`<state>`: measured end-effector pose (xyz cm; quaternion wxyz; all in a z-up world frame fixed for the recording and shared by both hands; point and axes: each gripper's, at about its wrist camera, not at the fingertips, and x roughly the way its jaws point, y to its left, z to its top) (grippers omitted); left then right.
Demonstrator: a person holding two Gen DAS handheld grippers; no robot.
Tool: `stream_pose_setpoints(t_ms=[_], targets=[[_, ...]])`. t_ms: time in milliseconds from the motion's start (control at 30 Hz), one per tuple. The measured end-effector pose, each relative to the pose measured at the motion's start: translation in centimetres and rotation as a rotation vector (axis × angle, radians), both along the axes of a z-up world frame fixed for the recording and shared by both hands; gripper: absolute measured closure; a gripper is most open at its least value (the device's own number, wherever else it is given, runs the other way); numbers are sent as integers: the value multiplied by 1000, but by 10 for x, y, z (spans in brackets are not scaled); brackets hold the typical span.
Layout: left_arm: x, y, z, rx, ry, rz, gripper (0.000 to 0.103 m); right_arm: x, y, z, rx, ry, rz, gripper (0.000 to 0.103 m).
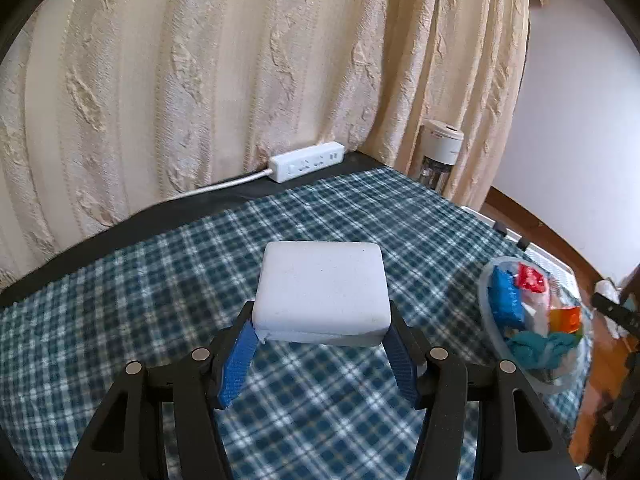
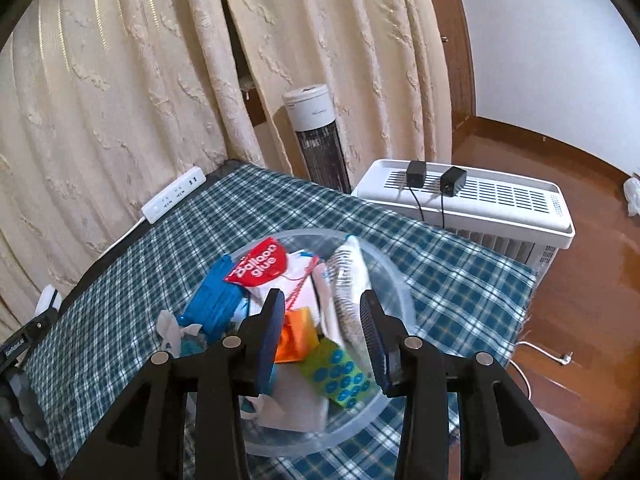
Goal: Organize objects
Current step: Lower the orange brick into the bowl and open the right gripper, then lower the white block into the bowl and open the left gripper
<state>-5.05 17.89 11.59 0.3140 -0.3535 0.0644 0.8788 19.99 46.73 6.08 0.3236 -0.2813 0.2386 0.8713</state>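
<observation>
Blue-padded fingers [image 1: 240, 356] of the left gripper [image 1: 322, 334] sit closest to the lens, clamped on the near end of a white block [image 1: 322, 290], which I take to be a sponge or a piece of foam. It is held flat above the checked cloth [image 1: 160, 280] that covers the worktop, well to the left of the clear plastic bowl [image 1: 490, 312].

Over that bowl hangs the right gripper [image 2: 322, 312], its fingers [image 2: 272, 332] apart with nothing between them. Beneath it the bowl [image 2: 394, 280] already holds a good heap: a blue bundle [image 2: 216, 300], a red packet marked balloon glue [image 2: 258, 266], an orange block [image 2: 296, 336], a green card with blue dots [image 2: 340, 376], a white brush or comb [image 2: 348, 280] and some white pieces I cannot make out under the blur.

Judged from this, most of the sorting is done. No other loose thing lies on the cloth in either view, though the near edge of the worktop is hidden by the grippers. What appears left is the white block, which presumably belongs in the bowl with the rest. A white power strip [image 1: 306, 162] lies at the far edge by the curtain [image 1: 200, 80].
</observation>
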Motion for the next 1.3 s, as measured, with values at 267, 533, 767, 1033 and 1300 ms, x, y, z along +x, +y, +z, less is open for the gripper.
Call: stream_pose_setpoints(t_ms=[267,533,767,1033,1300], targets=[[34,46,6,-18,7,-100,40,6,5,-4,-3,22,16,41],[74,96,9,3,-28,-241,40,11,9,-14,-52,51,66,31],[91,140,5,-18,-58,-294,40,21,16,-17,-69,91,101,30],[107,186,-12,-89,-86,-370,40,35,35,-27,-109,121,101,30],[112,214,-24,-114,-122,-402,40,44,43,-35,-124,129,102,29]])
